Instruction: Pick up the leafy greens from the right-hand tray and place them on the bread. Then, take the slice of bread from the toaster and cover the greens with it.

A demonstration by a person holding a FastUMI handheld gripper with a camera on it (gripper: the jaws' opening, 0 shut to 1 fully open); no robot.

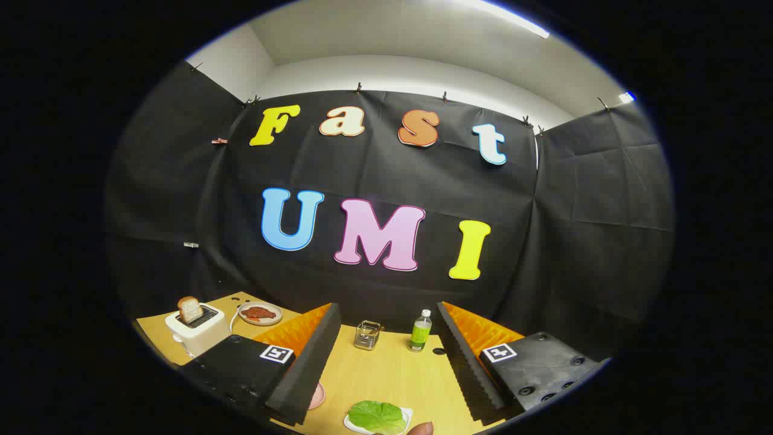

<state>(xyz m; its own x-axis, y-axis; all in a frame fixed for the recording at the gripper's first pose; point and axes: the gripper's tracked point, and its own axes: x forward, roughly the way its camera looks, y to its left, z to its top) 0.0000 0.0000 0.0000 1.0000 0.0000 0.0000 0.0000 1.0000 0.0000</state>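
Hovering over the counter with jaws wide apart and empty, first step of the task not yet begun.
Crinkled green leafy greens on small white tray, low between the fingers, nearer than the tips; small pink round item just beside the left finger, base bread not made out. Next move, by judgement: dip down, close on the leaf, not the tray rim. Browned bread slice upright in cream toaster, far left; round plate of red food beside it. Clear glass holder and green-labelled bottle beyond the fingers; label too small to read. Square black-and-white markers on gripper, no text.
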